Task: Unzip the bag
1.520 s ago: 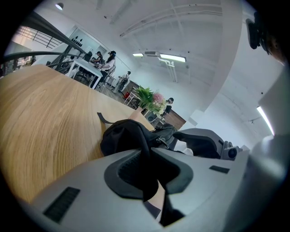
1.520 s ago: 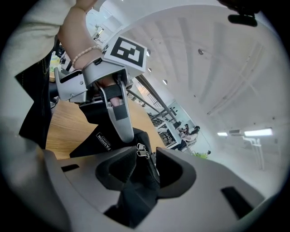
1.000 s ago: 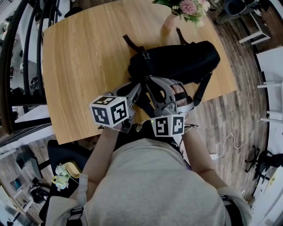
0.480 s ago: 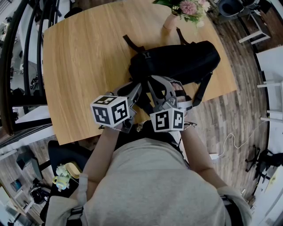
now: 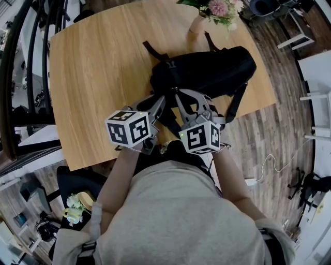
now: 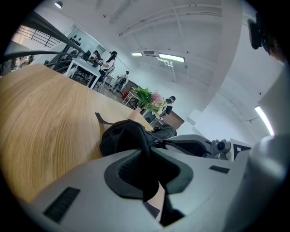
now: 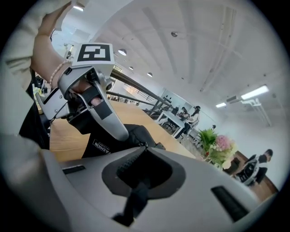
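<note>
The black bag [image 5: 207,70] lies on the wooden counter [image 5: 98,77], at about 1 o'clock from your two tools and toward the counter's far right part, with loose straps trailing off its near side. Your left tool [image 5: 156,105] reaches in from 7 o'clock and meets the bag's near left end; its own view shows the jaws drawn narrow, with a fold of the bag's black fabric pinched between the pads. Your right tool [image 5: 182,99] sits just beside it, at its 3 o'clock, and points toward 11 o'clock at the same end of the bag. Its jaws have just been closing and now stand almost together on a thin black strip [image 7: 135,201] that runs back between the pads (a small metal ring shows right at the tips, though what it belongs to is hard to tell). A vase of pink flowers [image 5: 220,9] stands at 12 o'clock beyond the bag, near the counter's far edge.
</note>
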{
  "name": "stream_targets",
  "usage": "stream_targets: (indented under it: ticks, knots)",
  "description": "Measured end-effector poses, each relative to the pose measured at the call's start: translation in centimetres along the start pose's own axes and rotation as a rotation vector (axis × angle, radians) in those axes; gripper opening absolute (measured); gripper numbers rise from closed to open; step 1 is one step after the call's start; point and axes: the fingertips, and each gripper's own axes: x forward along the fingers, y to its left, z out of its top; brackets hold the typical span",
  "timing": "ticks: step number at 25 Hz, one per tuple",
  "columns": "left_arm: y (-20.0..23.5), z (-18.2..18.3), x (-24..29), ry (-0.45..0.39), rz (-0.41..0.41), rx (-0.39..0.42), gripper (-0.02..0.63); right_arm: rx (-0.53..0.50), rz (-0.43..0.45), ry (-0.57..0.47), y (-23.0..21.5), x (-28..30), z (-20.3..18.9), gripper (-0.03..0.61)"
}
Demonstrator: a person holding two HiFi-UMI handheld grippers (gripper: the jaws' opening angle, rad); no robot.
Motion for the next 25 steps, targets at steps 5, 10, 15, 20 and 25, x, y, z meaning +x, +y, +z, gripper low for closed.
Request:
stream_targets:
  ticks: [5,10,15,20,25]
  knots:
    - [-0.1,0.4,-0.1,0.004,-0.016,0.02,0.064,0.051,0.007,0.002,-0.3,-0.2,0.0,0.014]
    - [0.0,1.0,-0.2,0.007,-0.038,0.03,0.063,0.058,-0.011,0.022,-0.7,-0.1,-0.2,0.014]
    - [-0.1,1.2,-0.1,0.017,-0.059,0.036,0.061,0.054,-0.015,0.038,-0.8,-0.3,-0.6,0.012]
    - [-0.1,0.8,0.2,0.021,-0.052,0.041,0.06,0.055,0.0,0.028,-0.9,-0.5,-1.3,0.012]
    - [0.2,0.9,0.2,-0.003,-0.005,0.025,0.06,0.054,0.04,-0.029,-0.5,-0.1,-1.0,0.017]
